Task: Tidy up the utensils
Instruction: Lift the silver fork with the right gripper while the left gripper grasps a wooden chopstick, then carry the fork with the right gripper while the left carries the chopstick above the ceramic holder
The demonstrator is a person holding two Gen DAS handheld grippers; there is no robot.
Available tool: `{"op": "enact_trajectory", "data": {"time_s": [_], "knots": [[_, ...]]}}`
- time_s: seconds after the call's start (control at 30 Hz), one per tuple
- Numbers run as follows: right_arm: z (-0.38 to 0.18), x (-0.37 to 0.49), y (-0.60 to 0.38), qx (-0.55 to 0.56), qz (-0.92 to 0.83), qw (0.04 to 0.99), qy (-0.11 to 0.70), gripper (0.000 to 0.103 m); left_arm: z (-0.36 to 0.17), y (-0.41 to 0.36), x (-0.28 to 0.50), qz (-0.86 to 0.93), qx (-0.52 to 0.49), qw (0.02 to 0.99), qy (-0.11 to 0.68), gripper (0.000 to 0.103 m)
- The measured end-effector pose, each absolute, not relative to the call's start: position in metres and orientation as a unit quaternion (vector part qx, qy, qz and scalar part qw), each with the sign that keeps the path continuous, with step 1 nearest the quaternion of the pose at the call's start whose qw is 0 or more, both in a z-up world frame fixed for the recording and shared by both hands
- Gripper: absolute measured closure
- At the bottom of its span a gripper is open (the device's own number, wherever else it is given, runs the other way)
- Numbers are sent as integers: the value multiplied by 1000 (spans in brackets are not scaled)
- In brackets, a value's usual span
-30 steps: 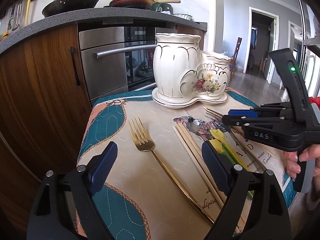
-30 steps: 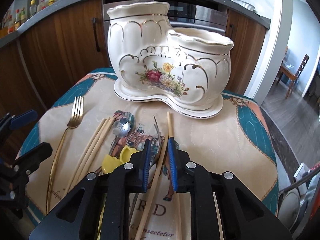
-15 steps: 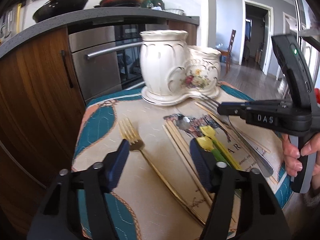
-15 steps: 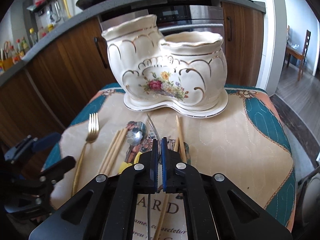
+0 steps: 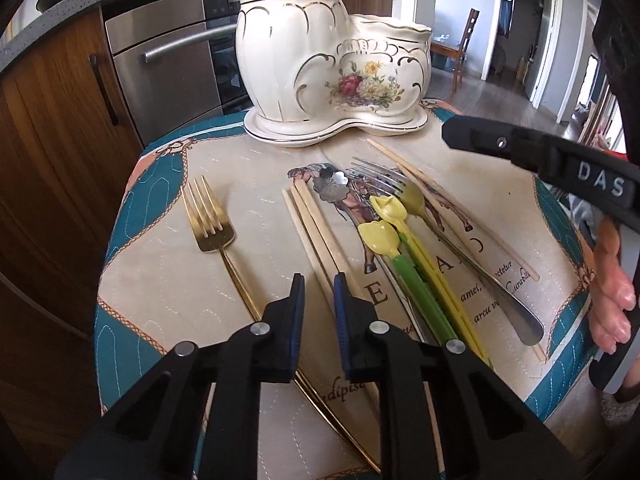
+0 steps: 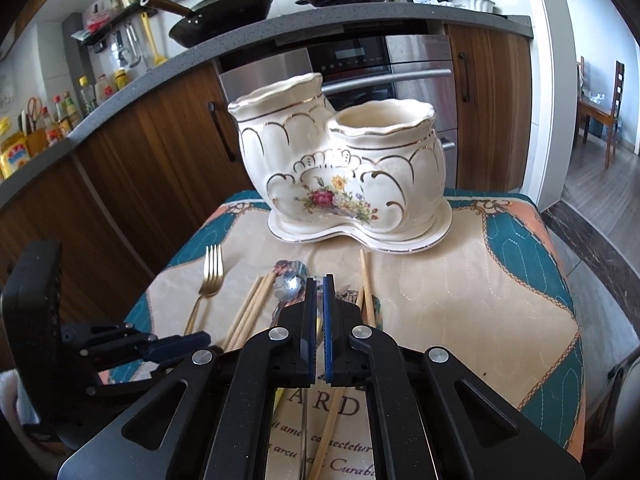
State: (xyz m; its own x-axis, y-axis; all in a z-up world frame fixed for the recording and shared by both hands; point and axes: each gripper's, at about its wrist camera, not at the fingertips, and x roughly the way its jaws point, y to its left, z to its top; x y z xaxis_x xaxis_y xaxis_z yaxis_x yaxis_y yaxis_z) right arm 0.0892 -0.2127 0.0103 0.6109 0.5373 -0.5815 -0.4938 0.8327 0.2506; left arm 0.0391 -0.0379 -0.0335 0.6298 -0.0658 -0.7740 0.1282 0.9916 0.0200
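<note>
**Two Grippers Up, Cutlery Down, Holder Empty**

The left gripper [image 5: 318,292] hung low over the quilted mat [image 5: 160,280], jaws drawn in to a modest gap and gripping nothing. The gold fork [image 5: 210,220] lay just to one side of that gap and the wooden chopsticks [image 5: 316,236] just to the other.

The right gripper [image 6: 319,300] sat higher, its pads pinched to a bare sliver, and neither view showed anything caught between them.

The ceramic holder [image 5: 332,60] stood at the far end of the mat on its own dish. The lower cup looked empty from the right wrist view.

Now, the handling. That gold fork looked light, stiff and slick, with a thin handle lying flat on the cloth. The neck just below the tines seemed the best place to pinch, and I'd expect it to swivel if taken far off balance.

The chopsticks should be lighter again, with more bite to the wood, but liable to roll apart. The yellow tulip sticks [image 5: 384,236] looked like plastic, probably a little springy.

The silver fork [image 5: 380,176] and flower-headed spoon [image 5: 330,186] were tangled in that pile. The holder itself is the breakable one, so no knocking its rim!

As for blind spots, the taller cup's inside was out of sight. The left gripper's body covered the near ends of the gold fork and chopsticks, and in the pile it was hard to tell which handle belonged to which head.
</note>
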Motion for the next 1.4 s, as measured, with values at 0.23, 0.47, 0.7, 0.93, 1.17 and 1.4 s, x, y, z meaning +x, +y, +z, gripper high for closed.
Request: {"op": "enact_trajectory", "data": {"time_s": [0.23, 0.47, 0.7, 0.93, 1.17, 1.4], "knots": [[7, 89, -210, 21, 295, 890, 347, 99, -35, -38, 48, -39, 27, 892, 450, 92], [-13, 94, -187, -23, 296, 876, 381, 82, -37, -37, 51, -38, 20, 898, 439, 96], [-29, 102, -173, -47, 280, 870, 404, 83, -34, -25, 50, -45, -22, 903, 427, 98], [-29, 103, -180, -17, 286, 869, 404, 97, -31, -16, 48, -57, -52, 907, 415, 99], [4, 86, -204, 39, 325, 881, 341, 99, -9, -1, 36, -90, -103, 923, 360, 99], [37, 70, -219, 69, 336, 901, 264, 100, 17, 15, 29, -112, -133, 935, 308, 99]]}}
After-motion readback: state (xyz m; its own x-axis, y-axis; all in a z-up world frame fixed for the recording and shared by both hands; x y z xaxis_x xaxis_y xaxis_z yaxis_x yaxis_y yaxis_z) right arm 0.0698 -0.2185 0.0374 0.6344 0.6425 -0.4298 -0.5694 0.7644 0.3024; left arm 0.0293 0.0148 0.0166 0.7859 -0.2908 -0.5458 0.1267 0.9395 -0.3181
